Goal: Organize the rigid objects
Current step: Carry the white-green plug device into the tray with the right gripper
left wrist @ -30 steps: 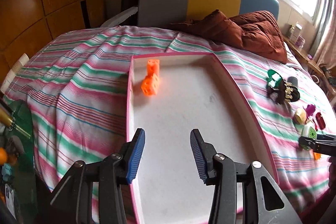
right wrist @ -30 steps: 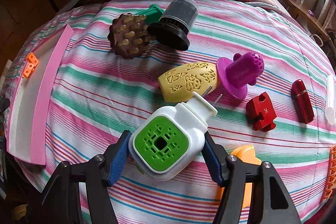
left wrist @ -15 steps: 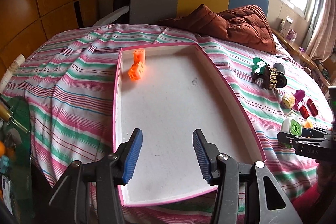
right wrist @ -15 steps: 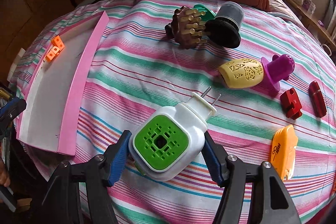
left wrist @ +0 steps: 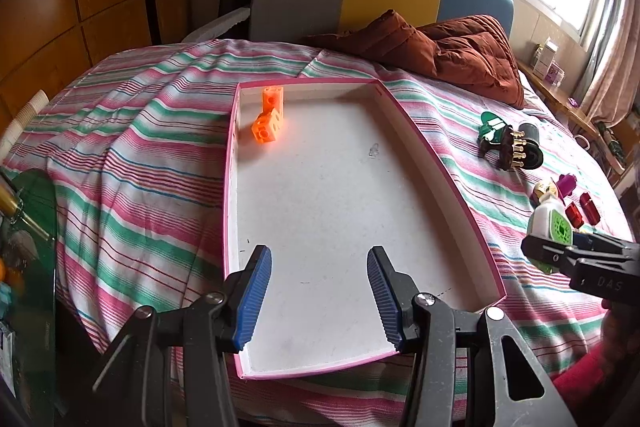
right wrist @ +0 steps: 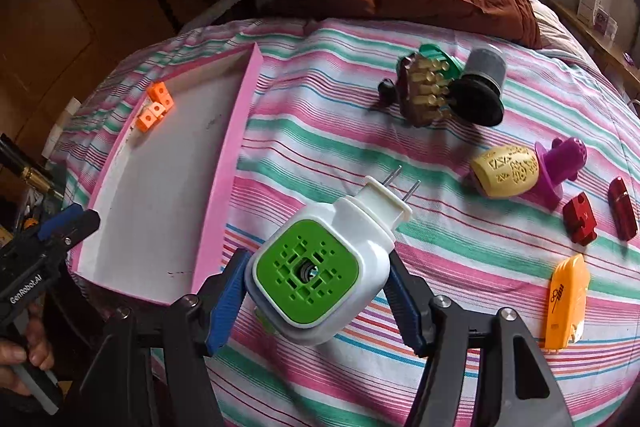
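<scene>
The right tool [right wrist: 316, 291] holds a white plug-in device with a green face [right wrist: 320, 263], pinched between the blue pads [right wrist: 224, 291], prongs pointing away, lifted above the striped bed cover [right wrist: 320, 131]. The left tool [left wrist: 318, 291] stands wide with nothing in it, hovering over the near end of the pink-rimmed tray [left wrist: 440, 163], which lies on the bed. In the tray's far corner sit some orange blocks [left wrist: 269, 119], the only things gathered there. On the cover, well apart from the tray, lie a brown bristled brush [right wrist: 424, 91] touching a black and grey cylinder [right wrist: 482, 83], a yellow patterned piece [right wrist: 506, 175] just beside a purple one [right wrist: 560, 167], a red puzzle piece [right wrist: 580, 217], a dark red tube [right wrist: 622, 207] and an orange clip [right wrist: 566, 299]. The step in hand appears to be carrying the device to the tray: it is to the right of the rim, not yet over the white floor. The next move likely calls for swinging it left over the pink wall, lowering it onto a bare patch away from the blocks, then letting go gently, since its rounded body might roll.
</scene>
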`<move>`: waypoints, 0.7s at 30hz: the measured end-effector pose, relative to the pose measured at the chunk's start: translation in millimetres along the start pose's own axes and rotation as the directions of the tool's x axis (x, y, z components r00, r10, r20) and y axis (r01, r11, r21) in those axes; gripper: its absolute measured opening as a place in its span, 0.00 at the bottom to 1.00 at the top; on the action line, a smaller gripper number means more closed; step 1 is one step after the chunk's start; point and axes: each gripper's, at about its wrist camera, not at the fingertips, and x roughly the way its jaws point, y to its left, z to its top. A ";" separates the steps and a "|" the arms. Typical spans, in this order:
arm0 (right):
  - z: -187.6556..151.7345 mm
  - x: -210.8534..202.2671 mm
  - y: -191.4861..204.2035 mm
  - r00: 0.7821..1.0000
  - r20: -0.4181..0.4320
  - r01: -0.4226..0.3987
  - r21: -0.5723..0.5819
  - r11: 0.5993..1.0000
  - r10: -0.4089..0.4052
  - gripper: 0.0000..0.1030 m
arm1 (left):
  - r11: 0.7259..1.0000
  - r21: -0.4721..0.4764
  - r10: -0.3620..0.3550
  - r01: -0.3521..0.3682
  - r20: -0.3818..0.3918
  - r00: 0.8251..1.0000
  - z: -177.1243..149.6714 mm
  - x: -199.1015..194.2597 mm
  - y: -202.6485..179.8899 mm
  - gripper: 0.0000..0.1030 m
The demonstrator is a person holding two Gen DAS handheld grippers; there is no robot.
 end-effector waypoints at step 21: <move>64.3 43.1 122.1 0.982 -0.041 -0.191 -0.248 0.950 0.187 0.64 | 0.990 -0.129 0.050 -0.049 0.003 0.999 -4.3 -5.2 53.9 0.49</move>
